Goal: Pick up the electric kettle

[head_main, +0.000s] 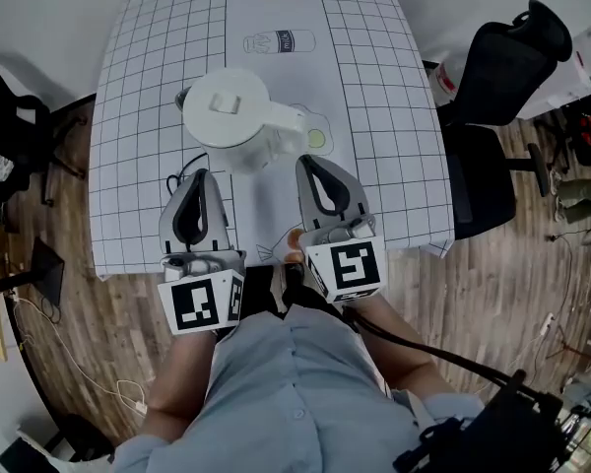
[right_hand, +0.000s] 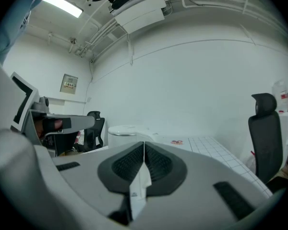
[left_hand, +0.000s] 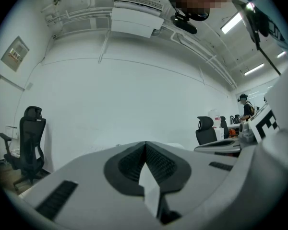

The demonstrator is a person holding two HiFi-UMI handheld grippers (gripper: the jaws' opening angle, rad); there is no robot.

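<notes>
A white electric kettle stands on the grid-patterned table, its lid shut and its handle pointing right. My left gripper hovers just short of the kettle's near left side, its jaws shut and empty. To the near right of the handle is my right gripper, also shut with nothing in it. In the right gripper view the closed jaws point level, and the kettle's lid shows just beyond them to the left. The left gripper view has closed jaws facing a bare wall; the kettle is hidden there.
A black cable lies on the table by the kettle's near left. Printed pictures mark the cloth's far middle. A black office chair stands close to the table's right edge, and dark furniture to its left.
</notes>
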